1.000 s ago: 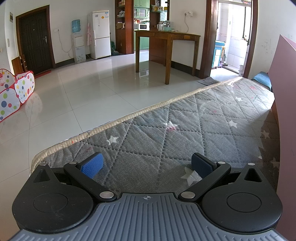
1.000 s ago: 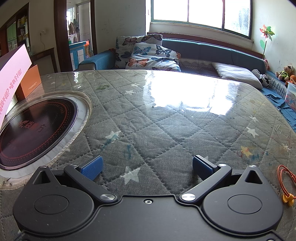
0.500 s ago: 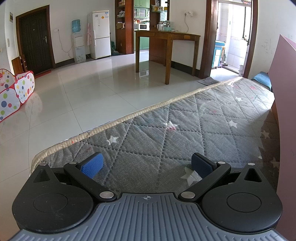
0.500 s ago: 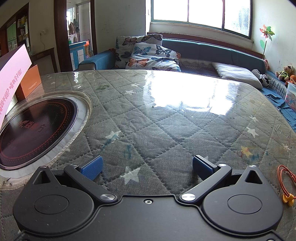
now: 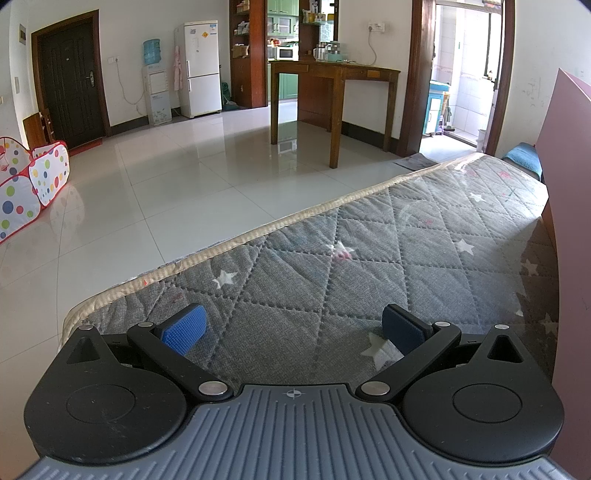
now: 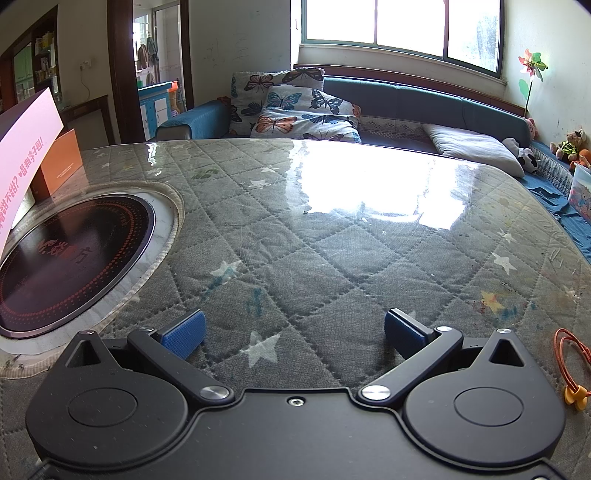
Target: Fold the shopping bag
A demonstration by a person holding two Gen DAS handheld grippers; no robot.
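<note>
**Both grippers open over the quilted table**

We see the left gripper (image 5: 293, 326) low over the table (image 5: 369, 266). Its blue pads (image 5: 184, 328) stand wide apart, with only quilt between them; it grips nothing. The right gripper (image 6: 293, 332) sits the same way: pads (image 6: 400, 332) spread wide, nothing held.

Surface. The table carries a grey quilted cover with a star print, under a clear glossy sheet that reflects the window (image 6: 402, 29). A beige hem (image 5: 258, 232) runs along the near-left edge in the left view. In the right view we note a round black cooktop (image 6: 70, 258) set into a cut-out of the cover, left of the gripper. An orange cord loop (image 6: 570, 363) with a yellow end lies on the cover at the far right, well apart from the pads.

The bag. A pink panel (image 5: 565, 229) stands upright at the right edge of the left view; in the right view a pink sheet with red characters (image 6: 26, 147) leans at the far left, beside an orange box (image 6: 61, 164). We cannot tell whether this pink item is the shopping bag. Neither gripper touches it.

Room, left view. White tiled floor (image 5: 166, 192), a dark door (image 5: 70, 74), a water dispenser (image 5: 155, 85) beside a white fridge (image 5: 201, 70), a wooden side table (image 5: 332, 88), and a spotted play tent (image 5: 29, 181) at the far left.

Room, right view. A teal sofa (image 6: 424, 99) runs behind the table below the window, with butterfly cushions (image 6: 295, 107), a white pillow (image 6: 472, 147) and soft toys (image 6: 565, 147). A pinwheel (image 6: 532, 68) stands at the right wall.
</note>
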